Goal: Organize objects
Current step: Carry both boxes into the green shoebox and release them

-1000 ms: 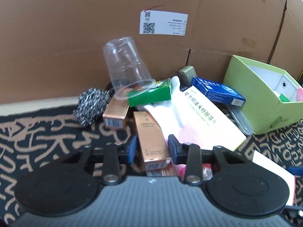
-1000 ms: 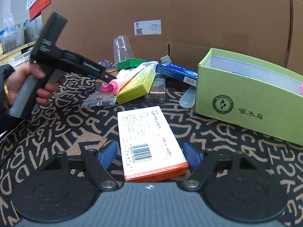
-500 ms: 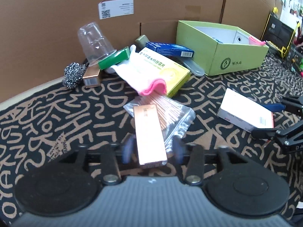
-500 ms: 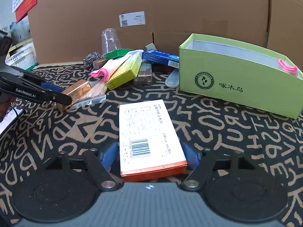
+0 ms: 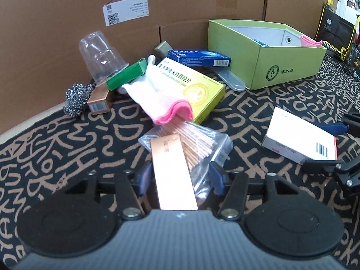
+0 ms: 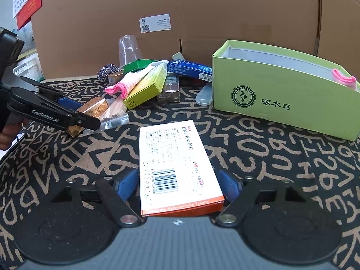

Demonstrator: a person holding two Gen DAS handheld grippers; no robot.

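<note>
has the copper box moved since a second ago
Yes. The copper box has left the pile beside the green box and now lies nearer, on the bag of sticks.

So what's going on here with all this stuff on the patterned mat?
A person is sorting clutter with two handheld grippers. The left gripper has the copper box between its jaws, which just widened then narrowed a little, over a bag of sticks. The right gripper straddles the white medicine box, pads not touching. The green box waits nearby.
</note>
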